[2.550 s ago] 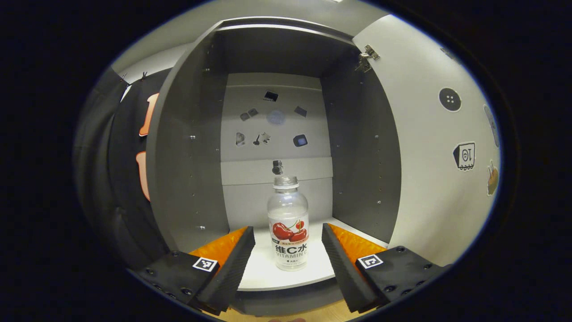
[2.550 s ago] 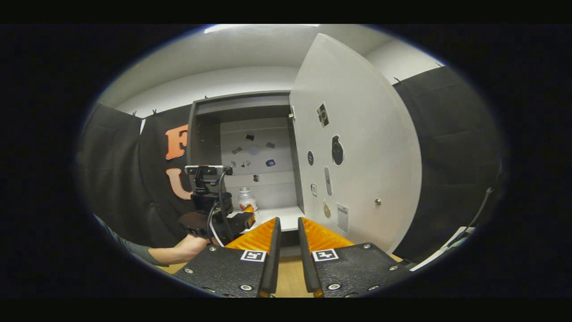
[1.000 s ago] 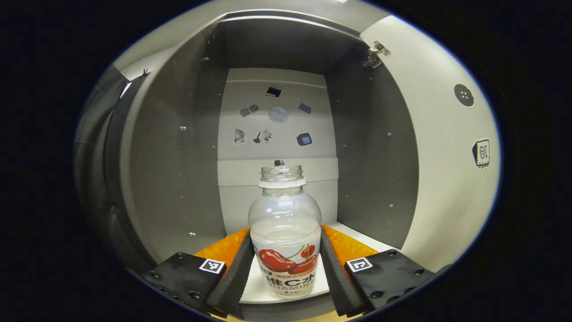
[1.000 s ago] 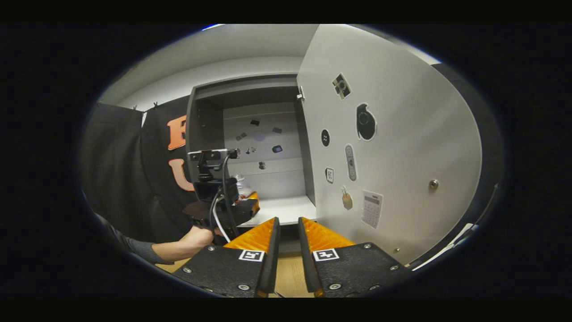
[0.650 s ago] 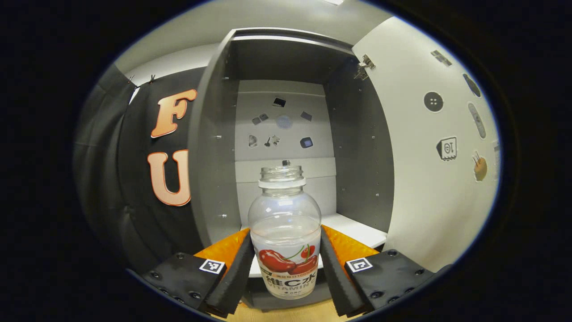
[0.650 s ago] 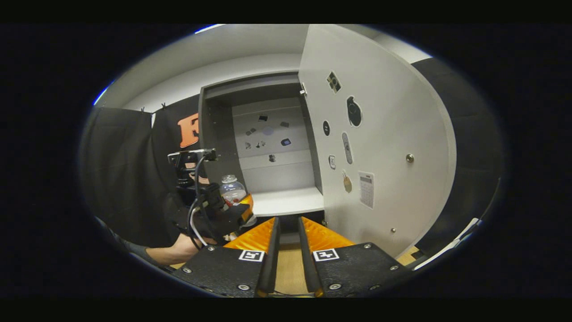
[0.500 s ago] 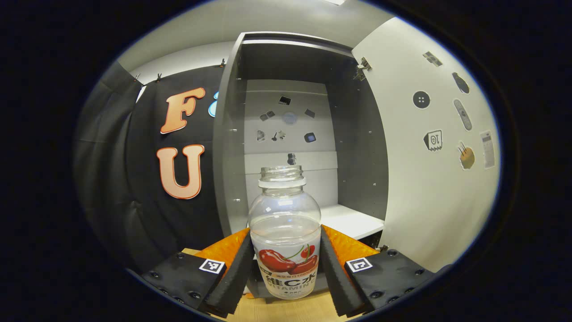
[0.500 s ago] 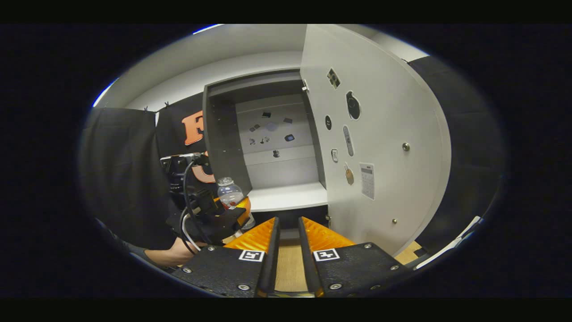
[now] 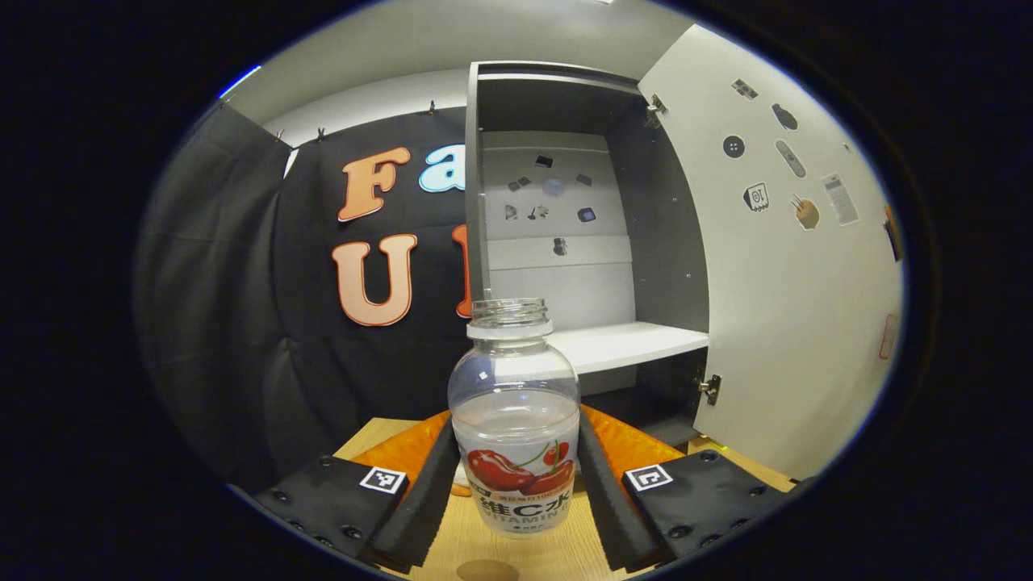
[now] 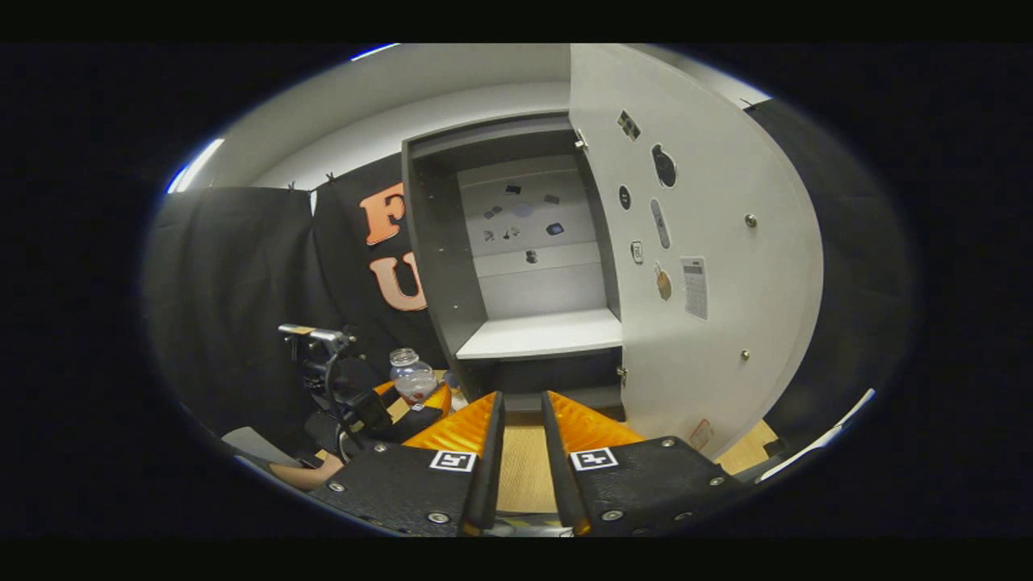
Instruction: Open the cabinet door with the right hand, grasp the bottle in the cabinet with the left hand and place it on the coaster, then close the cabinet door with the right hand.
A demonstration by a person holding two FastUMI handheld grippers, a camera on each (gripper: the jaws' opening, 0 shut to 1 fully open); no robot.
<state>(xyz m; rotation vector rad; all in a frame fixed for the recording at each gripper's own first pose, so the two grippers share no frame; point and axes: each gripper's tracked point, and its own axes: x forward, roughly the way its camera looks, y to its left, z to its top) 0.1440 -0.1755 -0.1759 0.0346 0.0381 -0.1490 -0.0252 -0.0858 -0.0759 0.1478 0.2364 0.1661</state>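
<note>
Over the wooden surface (image 9: 557, 557), clear of the cabinet (image 9: 557, 242) now, your left tool (image 9: 516, 476) clamps the bottle (image 9: 515, 420); the coaster (image 9: 487, 570) lies just below. Your right tool (image 10: 520, 452) waits, narrowly parted and empty.

Clear uncapped bottle (image 9: 515, 420) upright, cabinet door (image 9: 775, 266) open

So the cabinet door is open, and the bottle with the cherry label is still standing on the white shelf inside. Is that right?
Not quite. The cabinet door is open, but the bottle with the cherry label is no longer on the white shelf. The left gripper view shows it clamped between the fingers of the left gripper, out in front of the cabinet and over the wooden table.
</note>
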